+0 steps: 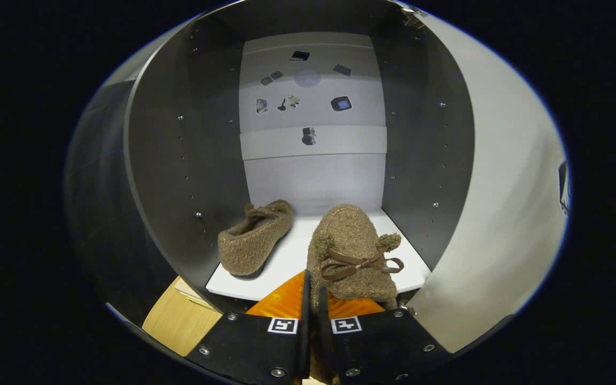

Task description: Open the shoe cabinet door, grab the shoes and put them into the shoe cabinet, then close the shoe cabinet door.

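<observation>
The shoe cabinet (425, 139) stands open in front of me, dark inside with a white bottom shelf (292, 256). One fuzzy brown slipper (254, 238) lies on the shelf at the left, toe toward the back. A second fuzzy brown slipper (353, 248) with a brown ribbon bow hangs over the shelf's front right part. My gripper (312, 299) is shut on its heel edge, the fingers pressed close together with the slipper's rim between them.
The cabinet's white door (500, 214) stands swung open at the right. The dark left side wall (179, 160) rises close by. A strip of wooden floor (179, 321) lies below the shelf at the left. The white back panel (313, 107) carries small stickers.
</observation>
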### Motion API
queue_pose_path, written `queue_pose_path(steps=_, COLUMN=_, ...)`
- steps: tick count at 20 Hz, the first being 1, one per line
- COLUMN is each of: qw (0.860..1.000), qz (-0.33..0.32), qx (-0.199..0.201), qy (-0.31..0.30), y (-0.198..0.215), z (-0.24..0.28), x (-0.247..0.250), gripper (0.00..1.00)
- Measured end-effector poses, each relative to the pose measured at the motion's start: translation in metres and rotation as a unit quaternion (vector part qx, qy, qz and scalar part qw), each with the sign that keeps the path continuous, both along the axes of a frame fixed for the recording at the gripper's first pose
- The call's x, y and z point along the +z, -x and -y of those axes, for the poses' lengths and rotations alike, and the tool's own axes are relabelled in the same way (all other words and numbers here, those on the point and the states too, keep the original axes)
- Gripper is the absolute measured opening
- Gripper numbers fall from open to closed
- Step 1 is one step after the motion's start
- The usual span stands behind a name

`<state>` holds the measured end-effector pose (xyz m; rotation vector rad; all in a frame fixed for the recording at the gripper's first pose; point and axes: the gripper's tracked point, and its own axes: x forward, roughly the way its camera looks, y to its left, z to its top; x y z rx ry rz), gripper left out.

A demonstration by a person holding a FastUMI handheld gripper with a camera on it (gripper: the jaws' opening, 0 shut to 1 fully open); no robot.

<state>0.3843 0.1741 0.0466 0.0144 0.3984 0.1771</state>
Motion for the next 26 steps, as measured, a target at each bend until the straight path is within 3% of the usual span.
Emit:
queue_pose_path(steps=8, qw=1.0, qz=0.005, qx=0.017, qy=0.016, y=-0.075, z=-0.003, x=0.015, gripper=0.08)
queue_pose_path(steps=15, qw=0.999, qz=-0.034, qx=0.005, qy=0.039, y=-0.139, z=0.002, x=-0.015, gripper=0.08)
queue_pose_path(steps=22, qw=0.997, qz=-0.069, qx=-0.008, qy=0.028, y=-0.153, z=-0.003, x=-0.042, gripper=0.09)
queue_pose_path(steps=23, qw=0.997, qz=-0.073, qx=-0.007, qy=0.026, y=-0.152, z=-0.005, x=-0.044, gripper=0.14)
queue_pose_path(steps=26, qw=0.997, qz=-0.068, qx=-0.016, qy=0.028, y=-0.151, z=-0.002, x=-0.042, gripper=0.16)
